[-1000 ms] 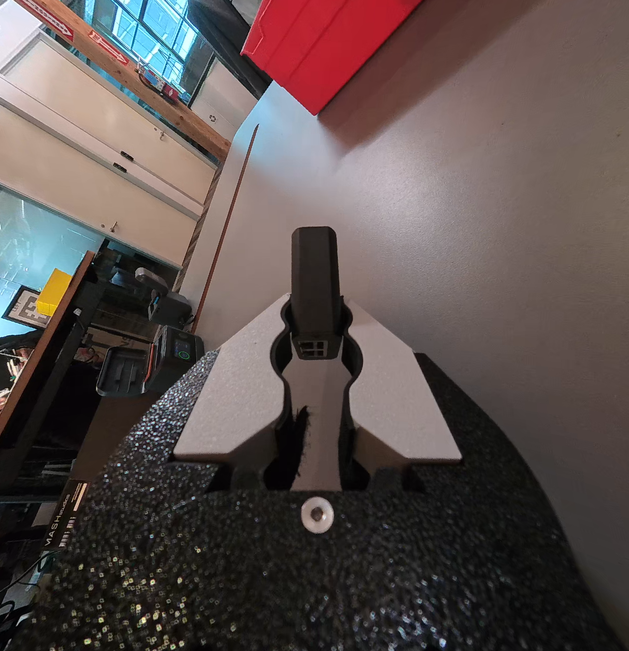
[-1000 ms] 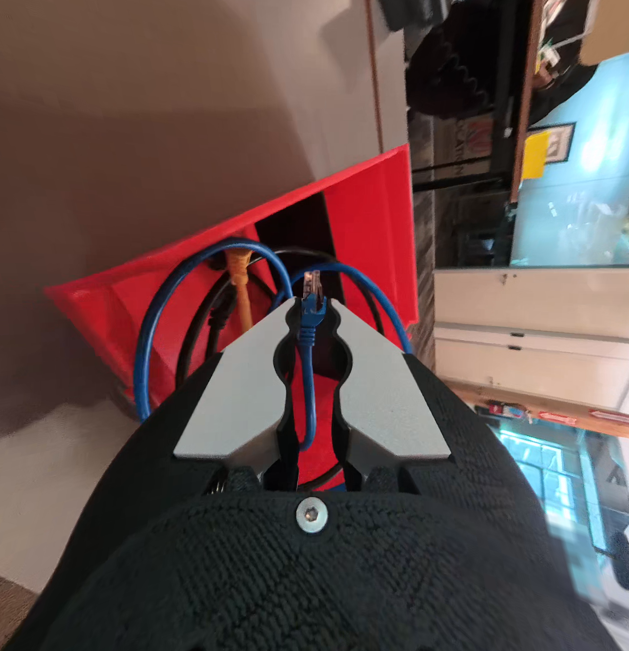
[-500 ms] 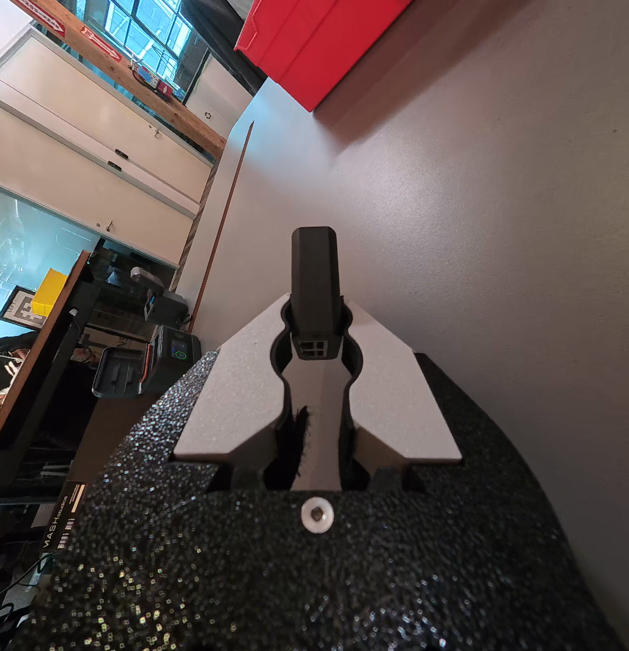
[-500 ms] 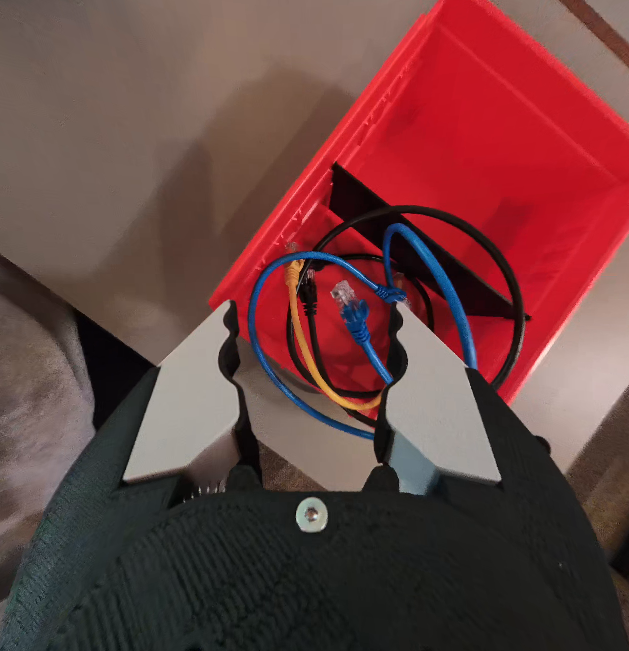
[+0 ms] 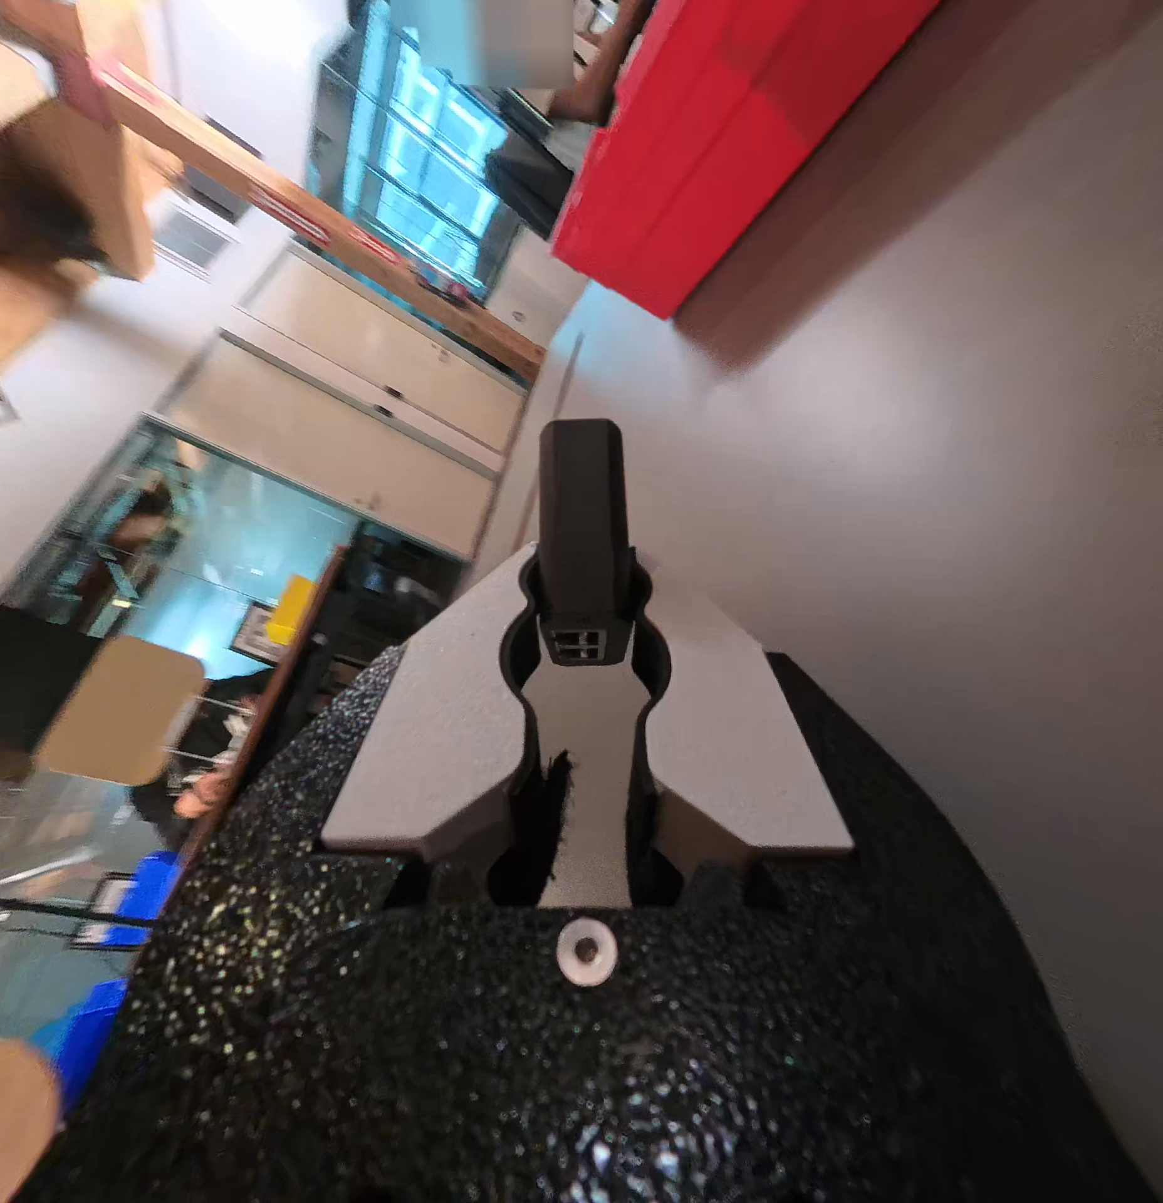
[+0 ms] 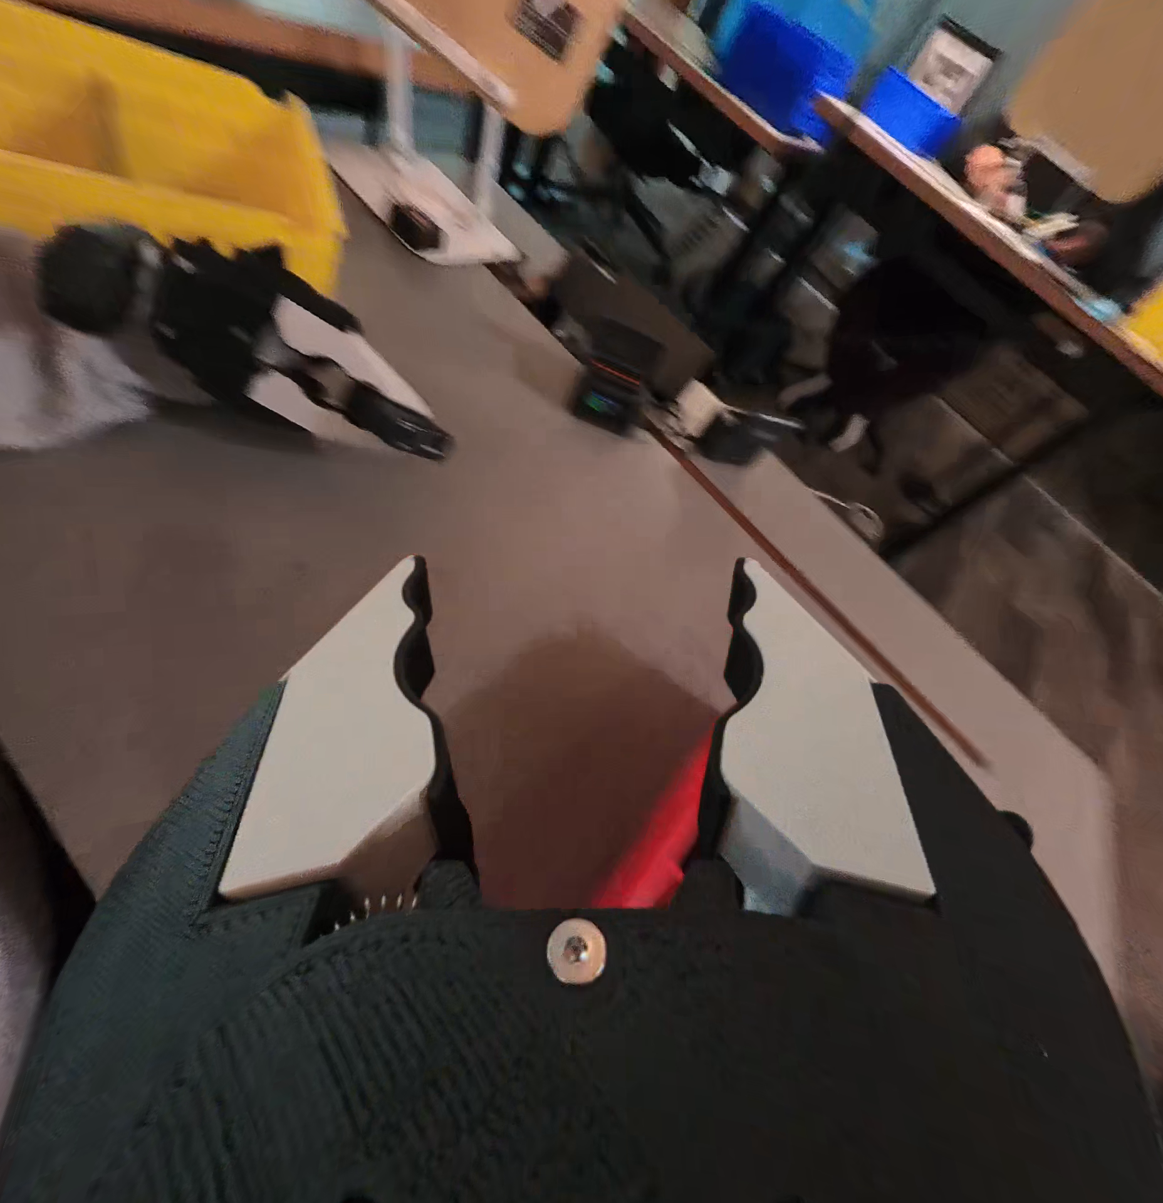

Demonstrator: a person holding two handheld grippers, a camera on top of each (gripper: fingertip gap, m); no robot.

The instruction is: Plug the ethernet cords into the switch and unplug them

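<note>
Left gripper (image 5: 582, 573) clamped on black switch (image 5: 582, 521), gripped at port end, body sticking out past fingertips over grey table (image 5: 956, 521). Right gripper (image 6: 579, 586) wide apart, holding nothing; red bin (image 6: 657, 840) edge low between jaws

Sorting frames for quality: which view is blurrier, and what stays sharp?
Right wrist view: heavily motion-blurred, yellow bin and far left gripper smeared, only its own right gripper crisp. Left wrist view: background smeared, switch sharp, red bin soft.

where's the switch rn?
The switch is clamped in the left gripper, centre of the left wrist view, over the grey table, with the red bin beyond it.
</note>
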